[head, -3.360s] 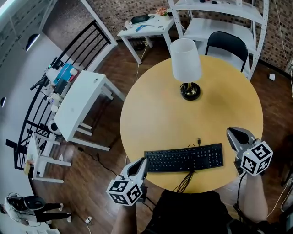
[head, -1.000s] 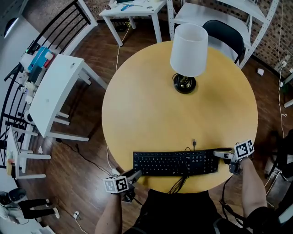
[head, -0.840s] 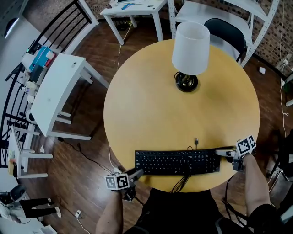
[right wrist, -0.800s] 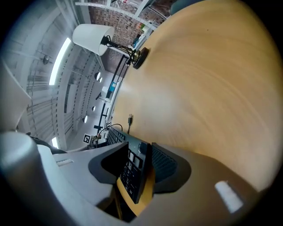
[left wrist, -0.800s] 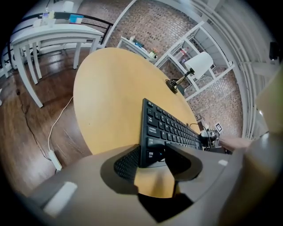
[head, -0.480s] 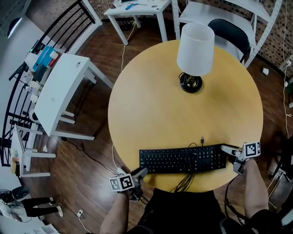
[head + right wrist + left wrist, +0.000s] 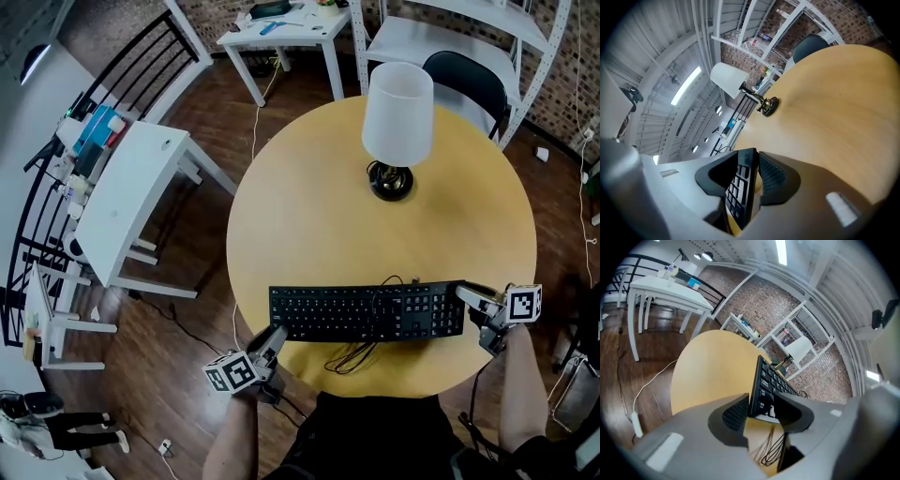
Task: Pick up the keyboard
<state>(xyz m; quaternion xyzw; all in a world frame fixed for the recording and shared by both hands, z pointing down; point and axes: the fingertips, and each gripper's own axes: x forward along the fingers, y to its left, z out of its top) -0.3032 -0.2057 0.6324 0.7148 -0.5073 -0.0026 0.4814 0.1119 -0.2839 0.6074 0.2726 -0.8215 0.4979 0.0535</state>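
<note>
Since half a second ago the keyboard has come up off the round table and sits a little further left in the head view, and both hands have risen with it. Both sets of jaws have just been closing on its ends.

On the left, the left gripper reaches in from the near edge of the table and clamps the keyboard's left end. In its own view the ribbed pad lies against the underside and the other jaw presses on the corner keys, so the board stands edge-on between them. Taking a long, thin board at its very end only works with a matching hold at the other end, which is likely why both hands are in use.

Between the hands, the keyboard hangs roughly level over the near part of the table. It is a black, full-width board with low keys and a number block at its right. Its thin black cable droops in loose loops below the middle and trails toward the person. It looks rigid enough not to sag.

On the right, the right gripper pinches the right end the same way, one jaw on the keys and the ribbed pad on the back. A white-shaded lamp stands well apart on the far side.
</note>
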